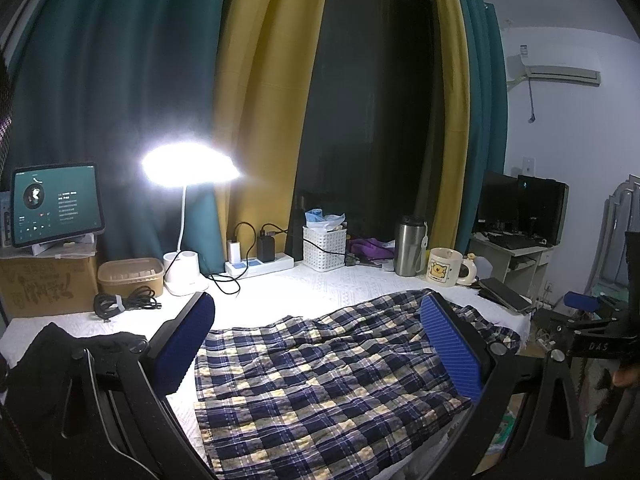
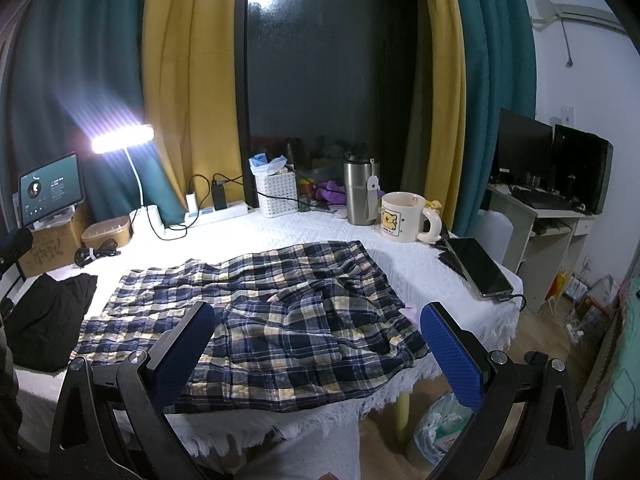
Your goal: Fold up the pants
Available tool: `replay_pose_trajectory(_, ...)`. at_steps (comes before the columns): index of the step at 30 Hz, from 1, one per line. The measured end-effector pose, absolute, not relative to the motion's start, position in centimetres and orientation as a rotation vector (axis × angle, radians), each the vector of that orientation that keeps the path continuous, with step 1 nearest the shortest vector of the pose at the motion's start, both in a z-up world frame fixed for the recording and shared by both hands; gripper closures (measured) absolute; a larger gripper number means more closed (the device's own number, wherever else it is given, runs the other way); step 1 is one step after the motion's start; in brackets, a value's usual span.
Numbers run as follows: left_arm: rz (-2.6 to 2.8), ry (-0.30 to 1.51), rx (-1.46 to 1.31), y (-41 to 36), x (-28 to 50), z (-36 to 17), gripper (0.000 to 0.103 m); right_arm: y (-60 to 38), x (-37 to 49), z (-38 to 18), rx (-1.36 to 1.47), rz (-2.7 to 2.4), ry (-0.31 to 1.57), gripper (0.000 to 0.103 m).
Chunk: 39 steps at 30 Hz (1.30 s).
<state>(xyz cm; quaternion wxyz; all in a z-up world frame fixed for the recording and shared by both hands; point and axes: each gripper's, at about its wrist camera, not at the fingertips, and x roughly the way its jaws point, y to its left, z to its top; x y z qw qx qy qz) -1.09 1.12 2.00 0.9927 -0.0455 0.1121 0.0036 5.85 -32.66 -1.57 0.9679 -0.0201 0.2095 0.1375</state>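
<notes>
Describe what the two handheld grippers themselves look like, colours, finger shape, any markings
Both grippers share one build. The left gripper and right gripper each have two flat rectangular fingers faced with ribbed blue pads, carried on black angular linkage arms with round silver bolts at the joints. In the left wrist view, the right gripper's black body carries pale lettering that looks like "DAS". No sleeves can be made out.

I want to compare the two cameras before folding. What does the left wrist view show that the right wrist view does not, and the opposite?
Only the left wrist view shows the right gripper, partly cut off. Only the right wrist view shows the table's fringed front edge and a bag on the floor. Both show the plaid pants spread on the white cloth, the black garment, lamp, mug and tablet.
</notes>
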Motion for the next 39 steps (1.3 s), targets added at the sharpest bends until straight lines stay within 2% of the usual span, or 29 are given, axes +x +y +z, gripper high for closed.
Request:
replay_pose_trajectory(7, 0.012, 0.257, -0.084, 1.0, 0.6, 1.7, 0.002, -32.6, 7.2, -2.6, -0.049, 0.276, 0.458, 0.0)
replay_pose_trajectory(39, 0.116, 0.504, -0.095, 3.8, 14.4, -2.4, 0.002, -31.1, 25.1, -6.5, -0.059, 0.279, 0.691, 0.0)
